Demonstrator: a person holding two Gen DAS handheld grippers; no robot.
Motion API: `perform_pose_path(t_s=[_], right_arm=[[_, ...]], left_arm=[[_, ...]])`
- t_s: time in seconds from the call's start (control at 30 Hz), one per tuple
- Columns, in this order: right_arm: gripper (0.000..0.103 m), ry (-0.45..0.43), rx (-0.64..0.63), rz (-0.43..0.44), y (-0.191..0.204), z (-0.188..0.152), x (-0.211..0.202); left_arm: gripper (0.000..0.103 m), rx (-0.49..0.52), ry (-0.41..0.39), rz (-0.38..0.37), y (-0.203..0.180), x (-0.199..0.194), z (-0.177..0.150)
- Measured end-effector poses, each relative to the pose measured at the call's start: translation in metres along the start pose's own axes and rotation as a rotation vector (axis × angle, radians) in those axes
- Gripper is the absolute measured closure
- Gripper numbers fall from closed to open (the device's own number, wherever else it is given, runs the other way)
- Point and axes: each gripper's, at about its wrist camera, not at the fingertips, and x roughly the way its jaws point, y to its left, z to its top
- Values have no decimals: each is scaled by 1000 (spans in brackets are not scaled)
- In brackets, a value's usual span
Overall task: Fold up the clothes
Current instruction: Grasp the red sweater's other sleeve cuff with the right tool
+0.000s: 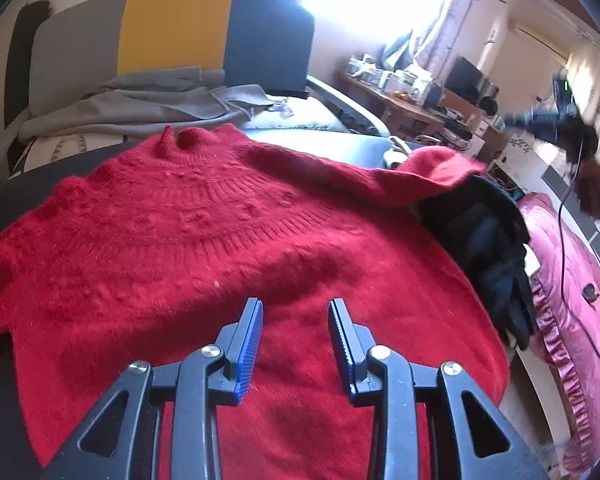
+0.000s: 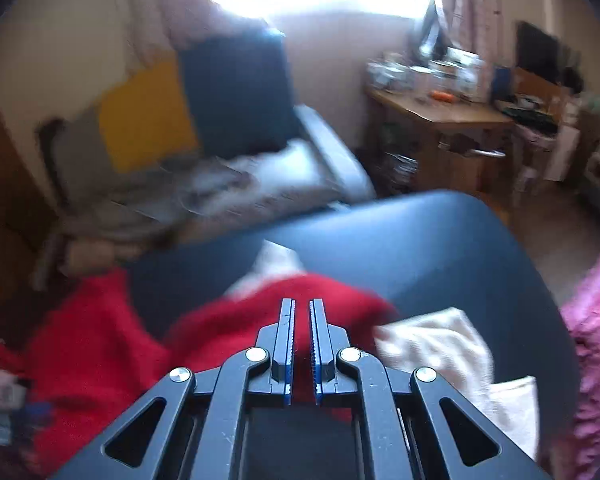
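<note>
A red knitted sweater (image 1: 220,240) lies spread flat on a dark table, collar towards the far side. Its right sleeve (image 1: 432,164) lies over a pile of black clothes (image 1: 488,248). My left gripper (image 1: 296,304) hovers open over the sweater's body with nothing between its fingers. My right gripper (image 2: 302,302) has its jaws almost together above the blurred red sleeve (image 2: 320,300). I cannot tell whether any fabric is pinched. In the left wrist view the right gripper (image 1: 540,122) is a dark blur in the air beyond the sleeve's end.
A cream cloth (image 2: 440,344) lies on the dark blue table (image 2: 420,248) right of the sleeve. A pink quilted cover (image 1: 560,280) borders the table on the right. Behind stand a chair with a grey, yellow and blue cushion (image 1: 172,28), a grey garment (image 1: 148,100) and a cluttered desk (image 1: 412,108).
</note>
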Motion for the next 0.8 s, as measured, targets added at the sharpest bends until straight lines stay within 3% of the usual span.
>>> perform_pose_path(t_s=[0.1,0.17,0.23,0.27,0.33,0.4,0.47,0.53,0.6,0.7,0.77,0.8], right_arm=[[95,-22,-53,101,47,7,-27],[84,-21,-71,70,63,9,-36],[31,-45,-67,-55,59,2,-39],[26,-49,-56,-91,52,-2,-38],[24,-25,-35,-189,30,-18,-26],[13,77,2,-294,1,-42,1],[12,179,69,-334,-26,-60,25],[12,234,140,-344,-53,-78,47],[12,234,166,-363,-68,-83,60],[12,203,115,-340,-74,-80,77],[11,242,58,-346,-67,-77,90],[6,272,43,-361,-67,-75,101]], left_arm=[[69,-8,-13,-13,1,-11,-11],[69,-15,-24,-20,3,-20,-20],[68,-24,-31,-12,10,-31,-31],[68,-29,-30,0,14,-35,-36],[68,-42,-27,21,23,-42,-44],[67,-72,-21,38,34,-46,-50],[67,-116,-16,58,46,-47,-52],[67,-161,-12,74,56,-47,-52],[67,-205,-10,93,63,-45,-50],[67,-258,-4,114,68,-38,-46],[67,-282,2,121,69,-33,-43],[67,-292,4,123,68,-31,-42]])
